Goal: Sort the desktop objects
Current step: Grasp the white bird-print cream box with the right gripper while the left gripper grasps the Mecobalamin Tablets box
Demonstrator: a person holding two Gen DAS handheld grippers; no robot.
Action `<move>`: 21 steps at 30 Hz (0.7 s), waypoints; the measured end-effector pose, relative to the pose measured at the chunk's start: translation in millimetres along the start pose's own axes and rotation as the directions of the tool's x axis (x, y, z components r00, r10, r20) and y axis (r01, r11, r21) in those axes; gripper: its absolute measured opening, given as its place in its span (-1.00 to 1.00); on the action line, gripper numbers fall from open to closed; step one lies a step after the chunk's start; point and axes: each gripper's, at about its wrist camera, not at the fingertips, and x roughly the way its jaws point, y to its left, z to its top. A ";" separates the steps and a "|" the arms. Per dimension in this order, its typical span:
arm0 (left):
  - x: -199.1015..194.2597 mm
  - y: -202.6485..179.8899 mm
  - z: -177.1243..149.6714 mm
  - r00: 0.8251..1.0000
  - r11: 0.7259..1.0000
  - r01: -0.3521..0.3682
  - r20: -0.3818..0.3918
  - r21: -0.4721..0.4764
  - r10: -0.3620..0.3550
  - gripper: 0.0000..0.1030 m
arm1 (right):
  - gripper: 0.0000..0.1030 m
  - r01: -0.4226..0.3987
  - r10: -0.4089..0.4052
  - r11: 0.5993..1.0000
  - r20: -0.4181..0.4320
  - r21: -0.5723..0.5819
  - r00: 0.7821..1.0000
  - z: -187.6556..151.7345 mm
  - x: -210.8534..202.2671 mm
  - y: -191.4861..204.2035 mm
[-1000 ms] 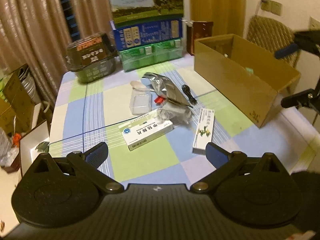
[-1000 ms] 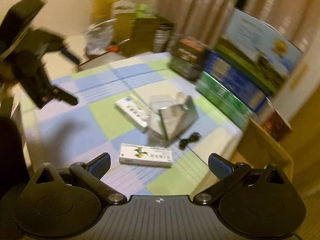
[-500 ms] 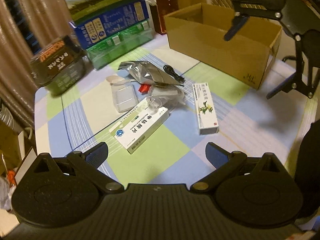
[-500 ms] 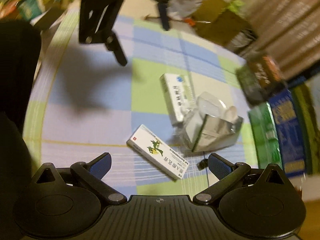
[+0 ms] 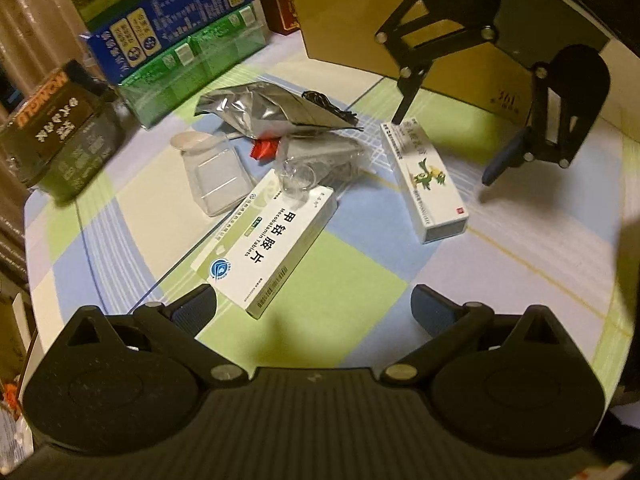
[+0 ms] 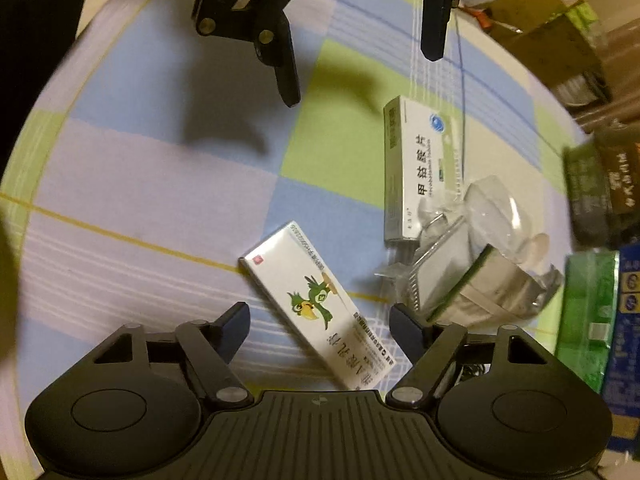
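Cardboard stays light and stiff, so we close our right gripper (image 6: 318, 326), not yet touching, across the bird-printed box (image 6: 320, 308)'s long sides.

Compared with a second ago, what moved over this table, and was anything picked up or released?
Both grippers came down toward the table. The right gripper now straddles the bird-print box, jaws closing, pads not yet touching it. The left gripper dropped, open, toward the blue-logo tablet box. Nothing was gripped or released. Both boxes, the foil pouch and the cardboard box lie as before.
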 end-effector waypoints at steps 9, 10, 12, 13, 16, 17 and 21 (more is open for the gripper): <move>28.5 16.1 -2.2 0.999 0.999 0.039 0.003 0.001 -0.039 0.97 | 0.19 -0.084 0.087 0.993 -0.028 0.077 0.996 -0.5 27.1 -25.1; 31.4 17.9 -2.0 0.999 0.999 0.043 0.002 0.003 -0.043 0.97 | 0.16 -0.092 0.095 0.992 -0.031 0.089 0.995 -1.7 29.1 -27.0; 35.1 20.5 -1.7 0.999 0.999 0.043 0.004 0.002 -0.043 0.97 | 0.08 -0.109 0.113 0.985 -0.024 0.133 0.993 -4.5 29.4 -33.8; 37.1 22.2 -1.3 0.999 0.999 0.044 0.005 0.001 -0.044 0.97 | -0.01 -0.118 0.123 0.980 -0.022 0.158 0.992 -5.8 29.2 -37.4; 42.4 27.6 0.2 0.999 0.999 0.047 0.011 -0.001 -0.047 0.97 | -0.19 -0.147 0.154 0.964 -0.013 0.223 0.988 -11.3 28.7 -46.4; 45.1 29.9 1.6 0.999 0.999 0.047 0.011 0.002 -0.047 0.97 | -0.24 -0.156 0.163 0.958 -0.009 0.243 0.987 -13.0 28.3 -49.1; 56.9 41.1 10.0 0.999 0.999 0.046 0.012 0.010 -0.046 0.97 | -0.25 -0.164 0.170 0.945 0.004 0.283 0.985 -17.5 26.6 -54.1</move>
